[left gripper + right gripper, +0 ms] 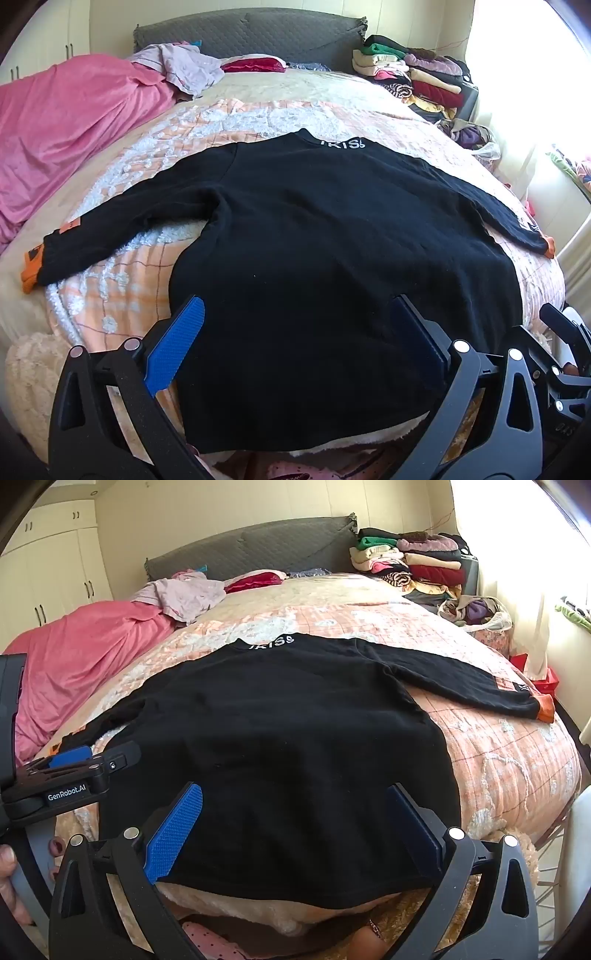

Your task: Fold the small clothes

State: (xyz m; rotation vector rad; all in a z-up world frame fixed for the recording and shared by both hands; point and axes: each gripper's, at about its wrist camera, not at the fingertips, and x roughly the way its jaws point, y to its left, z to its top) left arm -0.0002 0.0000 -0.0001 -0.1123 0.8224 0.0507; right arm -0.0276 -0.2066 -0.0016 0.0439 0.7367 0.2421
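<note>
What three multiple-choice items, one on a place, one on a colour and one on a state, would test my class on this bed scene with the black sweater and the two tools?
1. Where is the stack of folded clothes?
A. At the head of the bed, on the window side
B. On the pink blanket
C. On the sweater's hem

2. What colour are the cuffs of the black sweater?
A. White
B. Orange
C. Green

3. How do the left tool and right tool stand?
A. Both open over the sweater's hem end
B. Both shut on a sleeve
C. One open, one shut on the collar

Answers: 1 A, the pile sits beside the grey headboard near the bright window. 2 B, both sleeve ends show orange. 3 A, each view shows its blue fingers spread wide with black cloth between them.
</note>
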